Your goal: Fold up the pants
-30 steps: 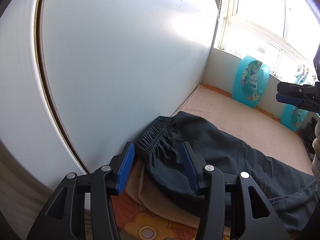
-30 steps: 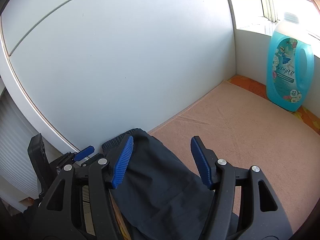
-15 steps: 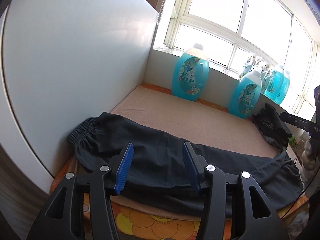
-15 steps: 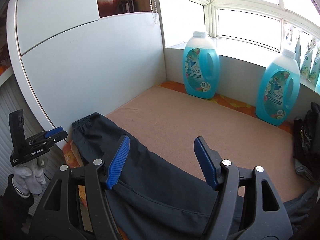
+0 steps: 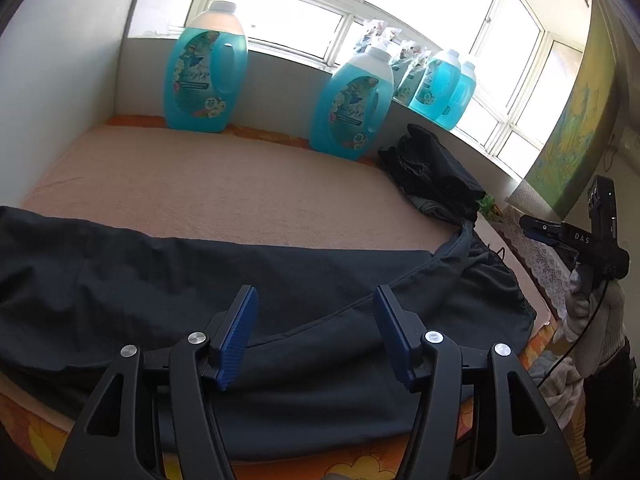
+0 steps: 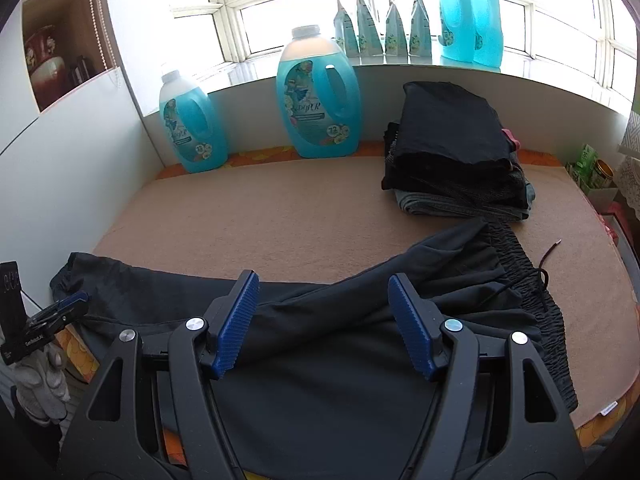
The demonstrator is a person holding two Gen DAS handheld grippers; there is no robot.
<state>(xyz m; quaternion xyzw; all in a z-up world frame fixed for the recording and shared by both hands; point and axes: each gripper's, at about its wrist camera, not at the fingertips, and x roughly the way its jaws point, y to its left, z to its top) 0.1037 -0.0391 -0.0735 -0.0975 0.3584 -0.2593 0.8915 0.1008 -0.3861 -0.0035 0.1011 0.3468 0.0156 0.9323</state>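
Pants (image 6: 360,360) flat under both grippers, left (image 5: 314,336) w/ jaws just widened, right (image 6: 324,326) wide, empty.

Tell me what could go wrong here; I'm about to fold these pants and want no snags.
1. The drawstring trails loose off the waistband; a gripper could catch it and skew the pants.
2. The waistband end lies close beside the stack of folded clothes; swinging it over may topple the stack.
3. The pants' near edge overhangs the table and could slip off.

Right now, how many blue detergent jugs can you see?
4: one by the white panel, one mid-surface against the sill wall, two side by side on the windowsill. More may sit outside the frame.
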